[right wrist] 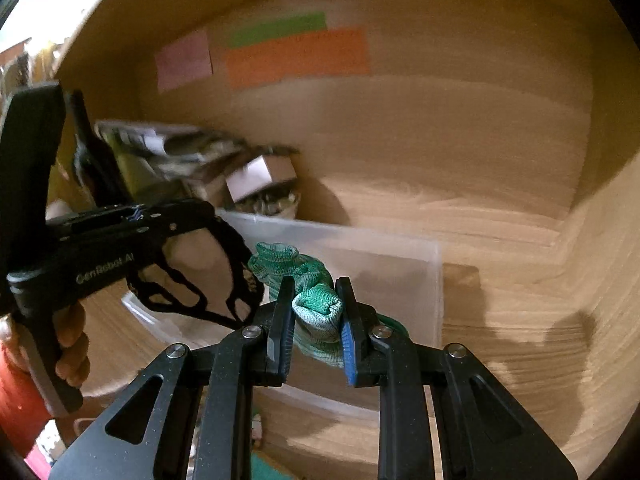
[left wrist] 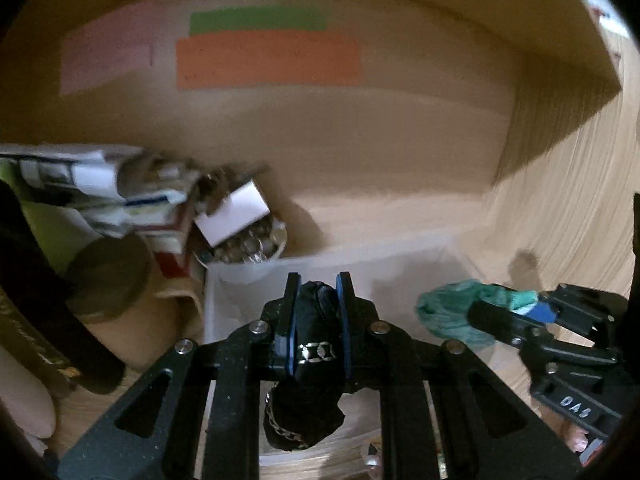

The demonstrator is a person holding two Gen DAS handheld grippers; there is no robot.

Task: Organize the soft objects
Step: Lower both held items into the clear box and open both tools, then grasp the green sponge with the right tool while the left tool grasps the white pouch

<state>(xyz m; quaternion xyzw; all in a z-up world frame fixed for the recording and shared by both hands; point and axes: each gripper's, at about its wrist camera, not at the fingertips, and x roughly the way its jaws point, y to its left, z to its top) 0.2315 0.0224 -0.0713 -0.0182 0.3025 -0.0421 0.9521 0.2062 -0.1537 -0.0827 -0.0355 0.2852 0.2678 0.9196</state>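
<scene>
**Two grippers, each holding a soft bundle above a clear bin**

At far left a clutter of papers and cartons [left wrist: 120,196] lay heaped on the wooden surface [right wrist: 520,320], with a round dark lid [left wrist: 108,276] in front of it and a small white box [left wrist: 234,216] at its right edge; on the back wall hung a pink note [left wrist: 108,56], a green strip [left wrist: 258,20] and an orange sheet [left wrist: 268,60]; the left gripper [left wrist: 316,316] was clamped on a black fabric bundle [left wrist: 308,396] trimmed with a pale chain pattern, the cloth bulging below the blue pads and hanging over the clear plastic bin [right wrist: 384,256]; further right the right gripper [right wrist: 316,320] pinched a rolled green knit cloth [right wrist: 316,308] between its fingers, the roll's loose end trailing toward the left gripper and held above the bin's near half; the frames were motion-blurred, so whether either bundle touched the bin could not be told.
</scene>
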